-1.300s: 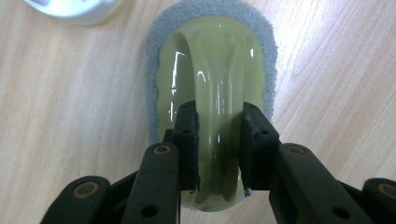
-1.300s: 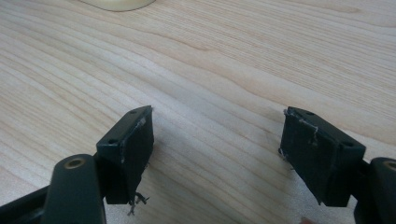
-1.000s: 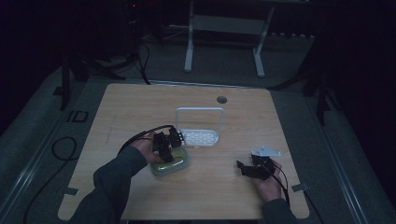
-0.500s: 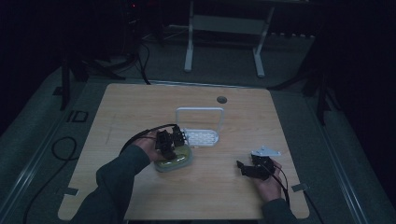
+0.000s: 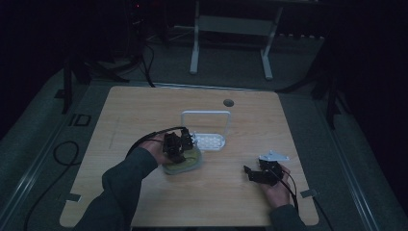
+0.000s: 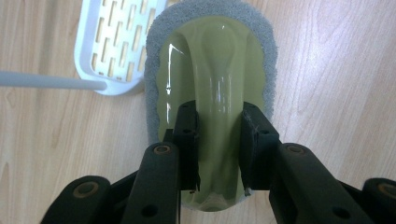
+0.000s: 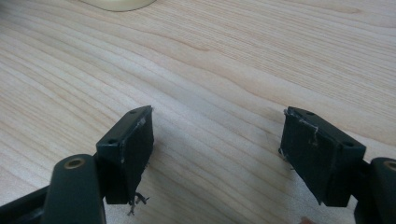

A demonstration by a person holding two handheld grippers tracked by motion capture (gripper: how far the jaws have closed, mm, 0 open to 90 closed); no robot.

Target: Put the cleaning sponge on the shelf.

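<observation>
A scrubber with a glossy yellow-green plastic back (image 6: 217,60) and a grey pad rim lies flat on the wooden table (image 5: 144,110). My left gripper (image 6: 218,116) is shut on its raised central ridge, one jaw on each side. In the high view the left gripper (image 5: 179,144) sits over the scrubber (image 5: 185,162) near the table's middle. My right gripper (image 5: 251,174) rests low at the front right, open, and its own view shows only bare wood between the jaws of the right gripper (image 7: 217,130). An edge of the scrubber (image 7: 116,3) peeks in at the top of that view.
A white slotted plastic tray (image 5: 211,142) with an upright loop handle (image 5: 206,113) stands just behind the scrubber, its corner almost touching the pad; the tray (image 6: 114,42) is also in the left gripper view. A round cable hole (image 5: 228,102) is in the table's far side.
The left gripper and the scrubber have edged slightly toward the white tray. The right gripper has stayed where it was.
</observation>
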